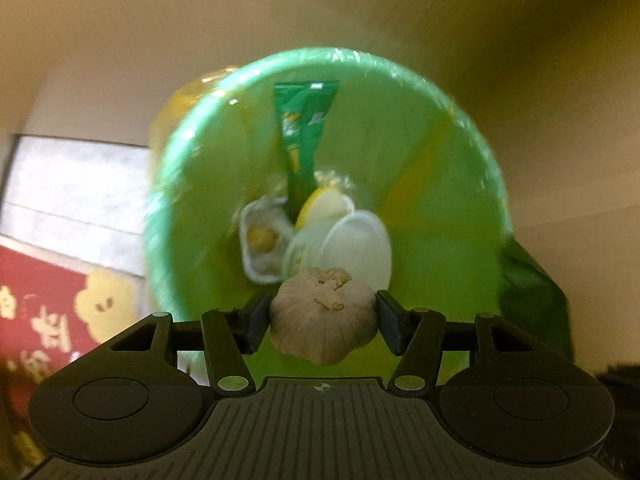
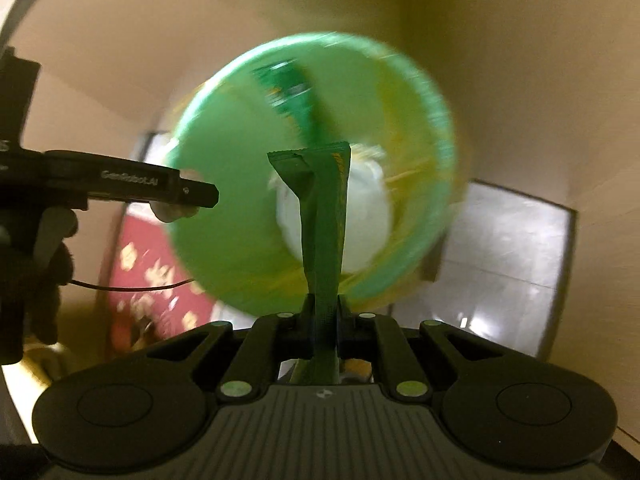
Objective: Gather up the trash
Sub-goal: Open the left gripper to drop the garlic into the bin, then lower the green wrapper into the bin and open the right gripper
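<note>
Above the mouth of the round bin lined with a green plastic bag [image 1: 192, 184], a pale whole garlic bulb [image 1: 324, 316] sits clenched in the left gripper [image 1: 323, 318]. The right gripper [image 2: 324, 320] pinches a dark green narrow foil sachet [image 2: 324, 216] upright over the same bin. Inside lie a white plastic cup [image 1: 356, 244] and another green sachet [image 1: 304, 128].

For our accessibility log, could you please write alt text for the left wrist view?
The left hand-held gripper is shut on a garlic bulb, held over the open mouth of a green-lined trash bin. Inside lie a green sachet, a white lidded cup and other blurred scraps.
</note>
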Motion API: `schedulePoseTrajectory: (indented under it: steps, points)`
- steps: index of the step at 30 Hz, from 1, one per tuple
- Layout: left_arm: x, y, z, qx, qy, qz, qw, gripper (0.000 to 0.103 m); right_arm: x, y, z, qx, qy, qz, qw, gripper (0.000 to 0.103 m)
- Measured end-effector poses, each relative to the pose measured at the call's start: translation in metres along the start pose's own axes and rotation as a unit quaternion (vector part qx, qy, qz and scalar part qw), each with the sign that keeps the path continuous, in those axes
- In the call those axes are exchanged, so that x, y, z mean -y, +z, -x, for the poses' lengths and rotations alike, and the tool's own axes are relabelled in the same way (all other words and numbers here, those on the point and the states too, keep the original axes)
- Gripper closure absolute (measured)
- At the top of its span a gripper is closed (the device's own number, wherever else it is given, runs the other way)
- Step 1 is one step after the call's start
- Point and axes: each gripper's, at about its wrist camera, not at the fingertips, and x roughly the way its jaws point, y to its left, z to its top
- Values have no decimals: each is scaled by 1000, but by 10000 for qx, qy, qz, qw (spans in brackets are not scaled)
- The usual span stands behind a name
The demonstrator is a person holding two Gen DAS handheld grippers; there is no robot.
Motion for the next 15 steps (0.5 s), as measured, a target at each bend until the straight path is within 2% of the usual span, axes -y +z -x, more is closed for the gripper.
schedulePoseTrajectory:
  steps: [4,8,12,15]
  points:
    - [-6,27,-41,198,212,367,9989,41,15,12,-2,122,-98,-45,9999,95]
    - [-17,37,-88,-176,214,326,9991,42,11,19,-8,133,-205,-19,9997,95]
    - [-23,34,-86,-42,-141,222,9996,45,11,27,-14,119,-181,-45,9998,95]
    - [-29,33,-74,46,-365,391,9986,45,10,35,-26,-8,-222,-76,9997,95]
